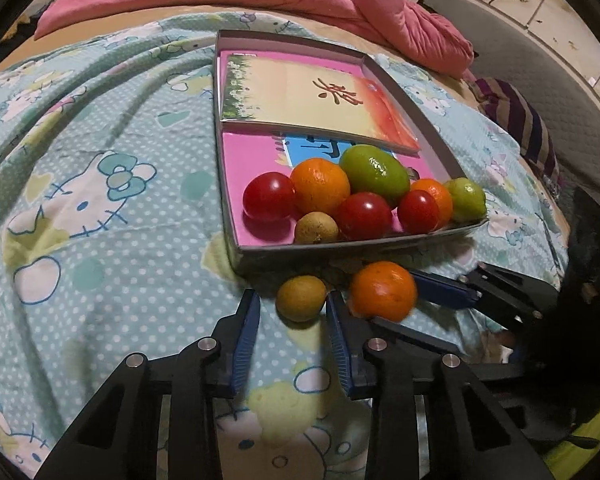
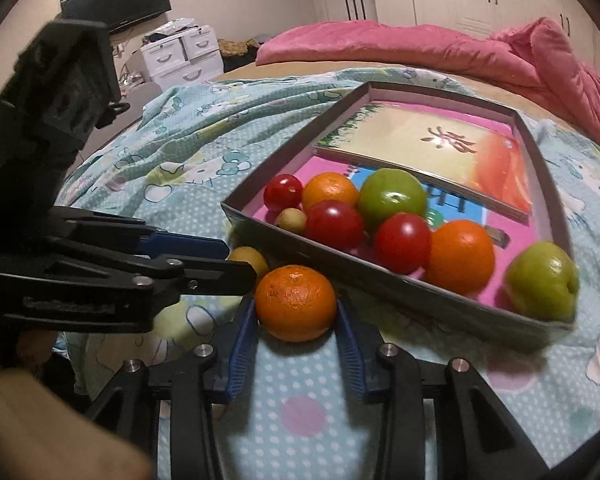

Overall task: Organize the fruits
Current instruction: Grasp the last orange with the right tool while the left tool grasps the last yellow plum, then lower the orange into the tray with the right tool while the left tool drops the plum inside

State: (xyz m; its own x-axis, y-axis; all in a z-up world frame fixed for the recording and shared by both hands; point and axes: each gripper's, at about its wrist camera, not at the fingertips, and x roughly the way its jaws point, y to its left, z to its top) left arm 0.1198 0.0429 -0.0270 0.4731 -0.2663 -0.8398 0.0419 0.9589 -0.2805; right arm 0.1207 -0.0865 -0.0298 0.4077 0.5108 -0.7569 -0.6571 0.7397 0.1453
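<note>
Risk we see: left tongs (image 1: 293, 305) pinch the longan (image 1: 301, 298), right tongs (image 2: 296, 314) clamp the tangerine (image 2: 296, 302); lifting toward twelve o'clock could clip the box (image 1: 340, 246) rim.

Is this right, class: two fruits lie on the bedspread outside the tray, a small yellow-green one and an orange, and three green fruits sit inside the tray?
One detail is wrong: the tray holds two green fruits, not three, a larger one and a smaller one in the corner; the right wrist view shows both. The small yellow-green fruit and the orange do lie on the bedspread outside it.
</note>
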